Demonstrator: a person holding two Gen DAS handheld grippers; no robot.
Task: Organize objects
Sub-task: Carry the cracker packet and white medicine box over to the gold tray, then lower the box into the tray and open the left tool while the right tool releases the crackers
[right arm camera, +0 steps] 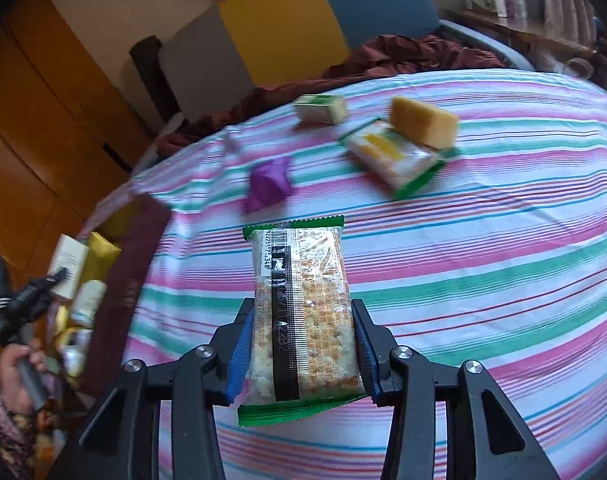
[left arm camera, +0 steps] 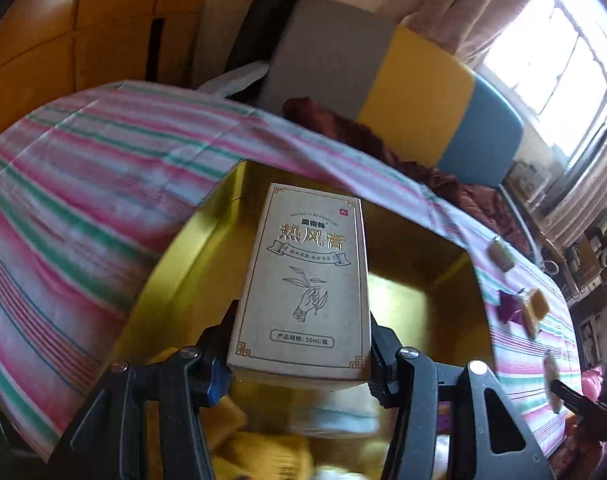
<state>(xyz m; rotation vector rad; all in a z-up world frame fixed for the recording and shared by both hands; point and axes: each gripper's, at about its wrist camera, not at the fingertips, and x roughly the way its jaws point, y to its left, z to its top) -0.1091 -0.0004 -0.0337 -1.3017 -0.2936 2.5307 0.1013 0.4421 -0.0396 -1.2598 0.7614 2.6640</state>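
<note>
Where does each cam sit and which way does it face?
Left wrist: on the left claw, facing a gold-lined open box over the grey printed carton it grips; only claw fingers show.
Right wrist: on the right claw, facing across the bed, gripping a green-edged clear snack packet; the person's hand shows at left.
Shared: striped bedsheet, purple wrapper.

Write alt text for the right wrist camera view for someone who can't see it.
The right gripper holds a green-edged snack packet between its fingers above a striped bedsheet. Beyond lie a purple wrapper, another snack packet, a yellow block and a small box.
</note>
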